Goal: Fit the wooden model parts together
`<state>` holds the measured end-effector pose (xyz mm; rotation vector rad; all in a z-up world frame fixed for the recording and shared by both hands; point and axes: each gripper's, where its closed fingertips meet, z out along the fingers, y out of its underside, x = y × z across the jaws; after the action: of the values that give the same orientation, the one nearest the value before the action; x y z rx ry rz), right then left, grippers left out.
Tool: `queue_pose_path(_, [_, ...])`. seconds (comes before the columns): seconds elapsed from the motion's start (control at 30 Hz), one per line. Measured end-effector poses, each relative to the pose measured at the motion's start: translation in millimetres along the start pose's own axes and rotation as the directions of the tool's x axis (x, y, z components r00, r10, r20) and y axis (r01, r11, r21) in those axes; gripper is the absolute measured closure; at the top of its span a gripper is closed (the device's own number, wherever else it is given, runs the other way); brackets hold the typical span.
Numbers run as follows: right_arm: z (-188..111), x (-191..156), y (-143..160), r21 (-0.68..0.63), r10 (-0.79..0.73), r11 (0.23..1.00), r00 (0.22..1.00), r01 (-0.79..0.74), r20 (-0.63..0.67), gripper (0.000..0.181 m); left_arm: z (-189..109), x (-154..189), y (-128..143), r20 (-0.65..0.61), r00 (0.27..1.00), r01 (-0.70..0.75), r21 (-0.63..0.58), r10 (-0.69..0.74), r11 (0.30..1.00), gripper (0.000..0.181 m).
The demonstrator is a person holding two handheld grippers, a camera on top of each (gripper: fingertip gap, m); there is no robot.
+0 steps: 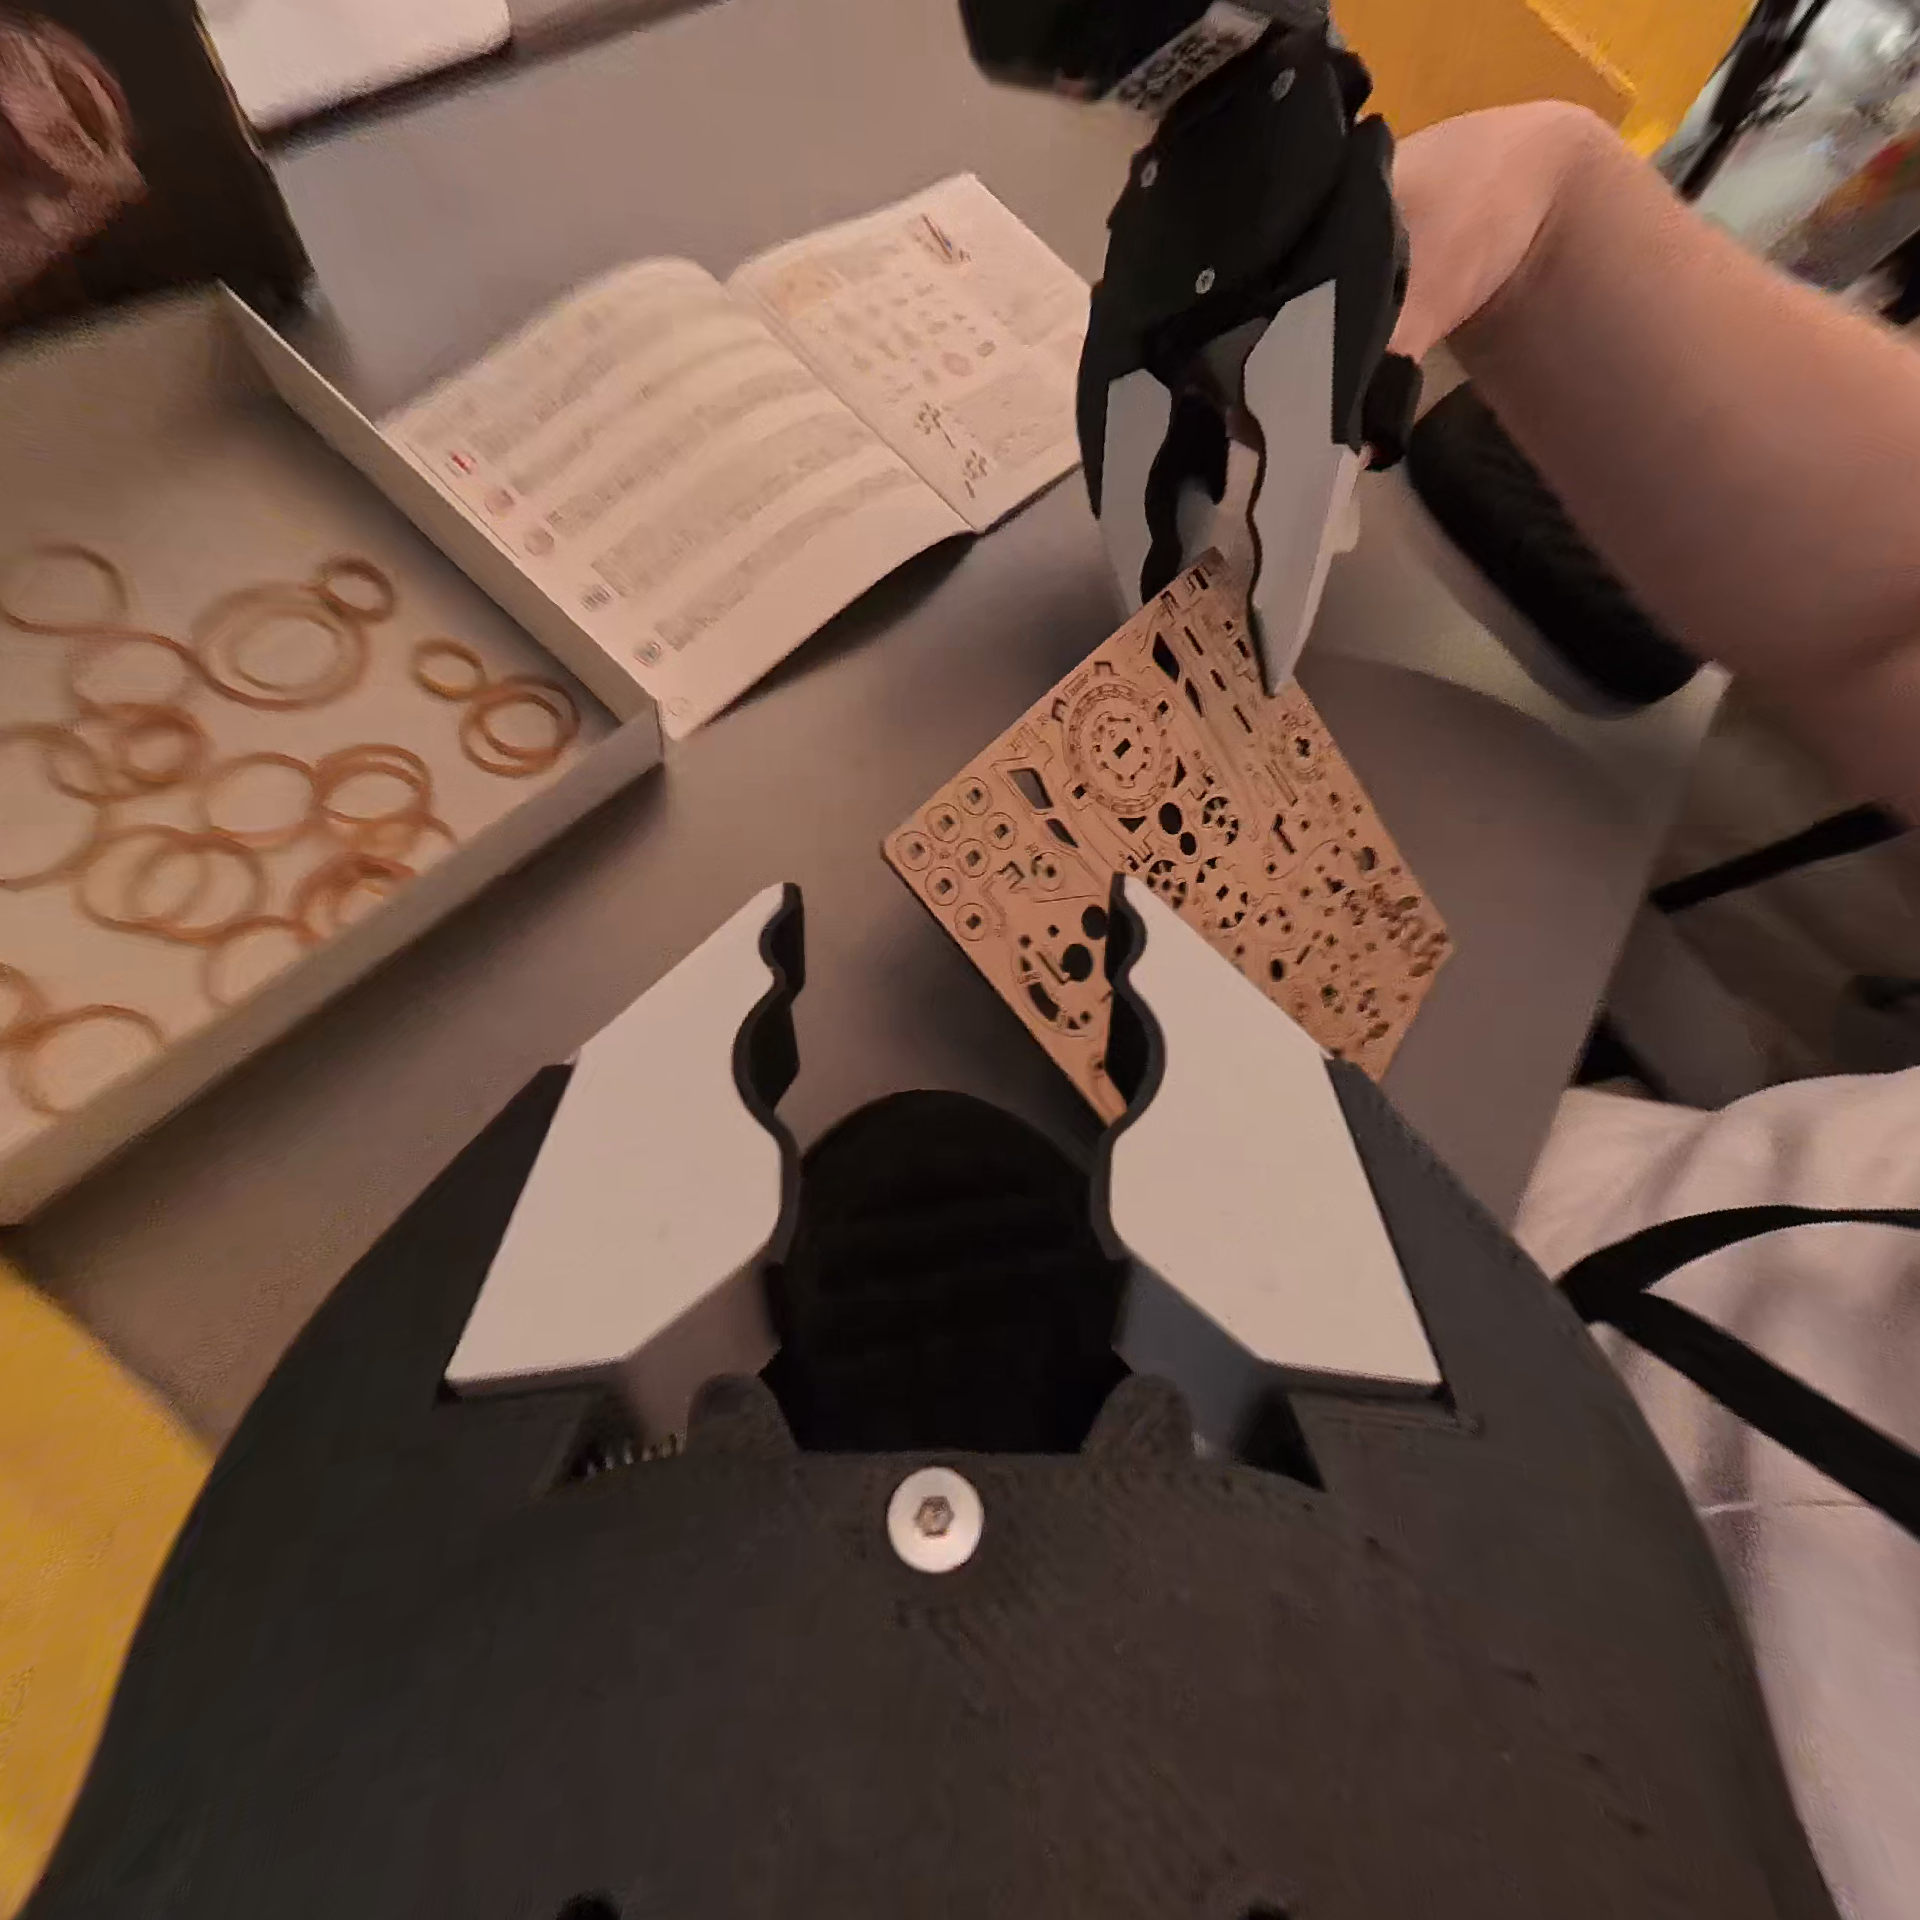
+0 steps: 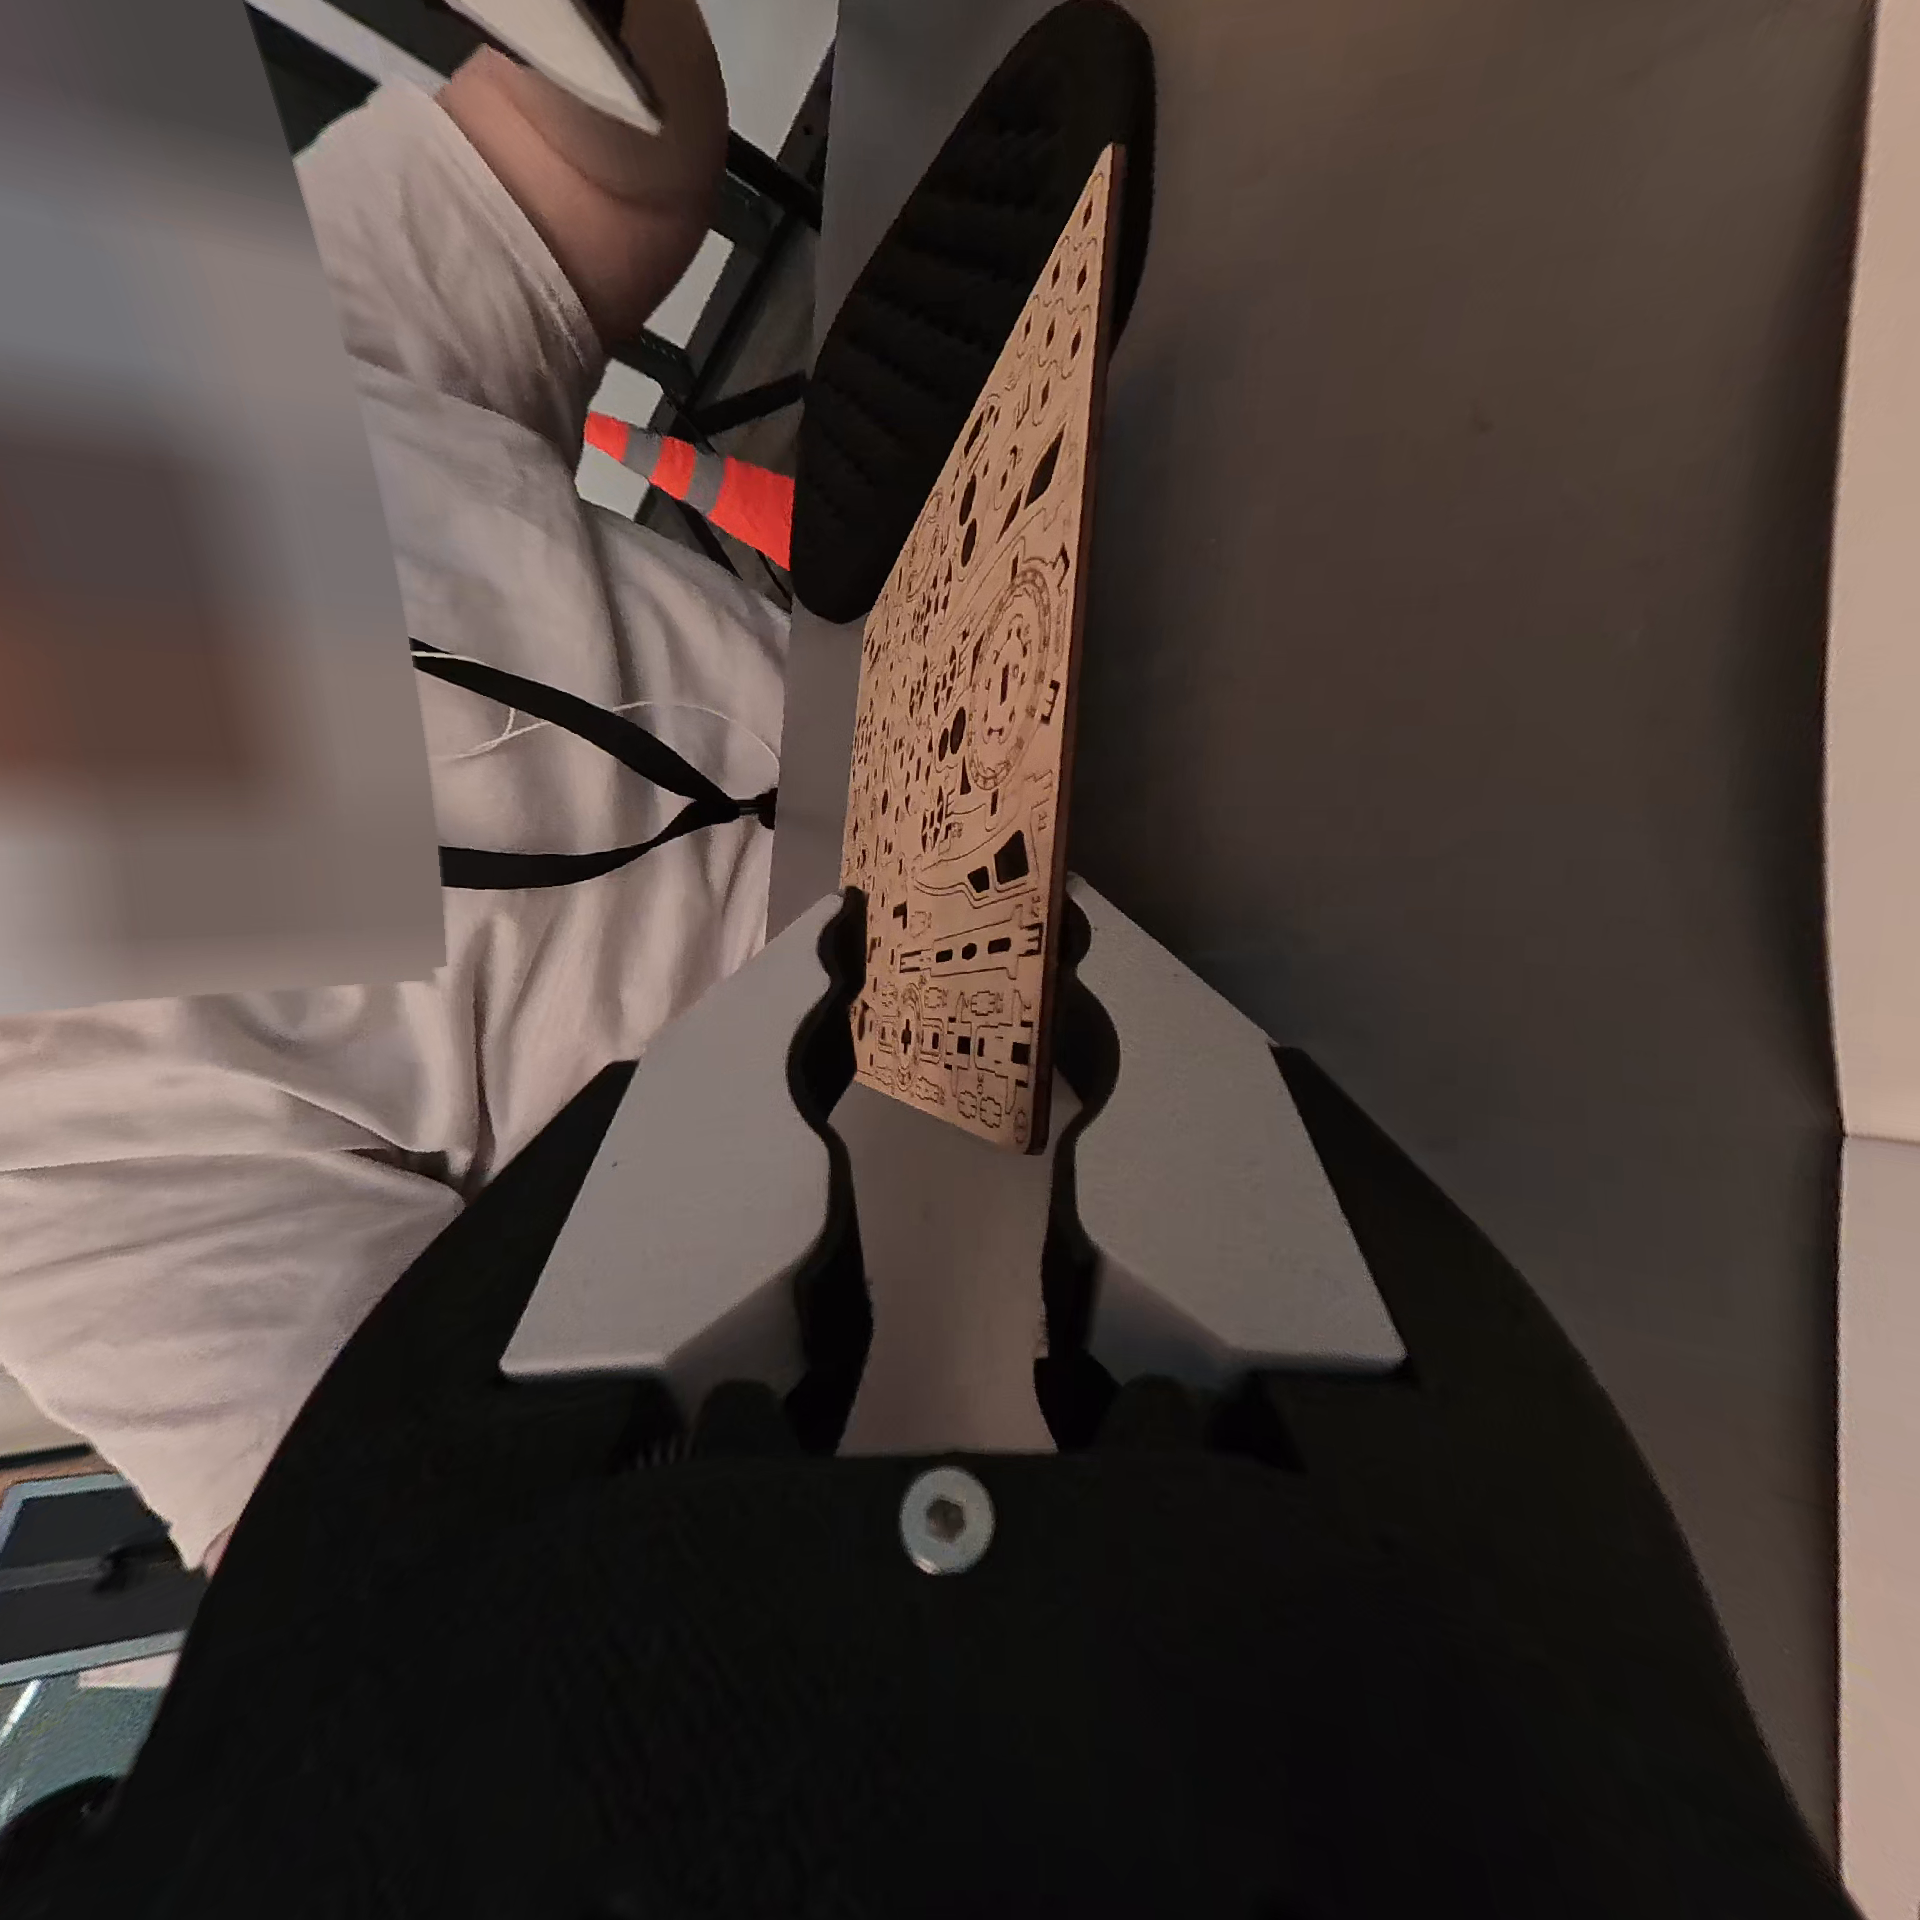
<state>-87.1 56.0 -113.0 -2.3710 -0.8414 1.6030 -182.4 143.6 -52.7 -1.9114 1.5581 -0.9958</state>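
A thin wooden sheet of laser-cut model parts (image 1: 1174, 831) is held tilted above the grey table (image 1: 644, 156). My right gripper (image 1: 1210, 634) comes down from the top of the left wrist view and is shut on the sheet's upper corner. In the right wrist view the sheet (image 2: 966, 727) stands between the right gripper's fingers (image 2: 956, 899), touching both. My left gripper (image 1: 956, 904) is open and empty, and the sheet's lower edge passes behind its right fingertip (image 1: 1132, 914).
A shallow white box (image 1: 343, 997) with several rubber bands lies at the left. An open instruction booklet (image 1: 727, 447) lies behind it. A black ribbed oval object (image 2: 935, 312) lies near the table edge below the sheet. The person's white clothing (image 2: 540, 727) is beside the table.
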Motion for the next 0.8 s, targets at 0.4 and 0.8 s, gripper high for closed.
queue_pose_path(0.4, [-1,-3,4,-0.023,-0.078,0.997,0.997,0.078,-0.016,0.146,61,20,33,-0.351,0.864,0.312,-0.188,-0.361,0.931,0.144])
queue_pose_path(0.8, [-23,20,7,0.079,-0.014,0.997,0.999,0.018,-0.053,0.130,84,16,39,-0.440,0.761,0.400,-0.259,-0.476,0.879,0.167])
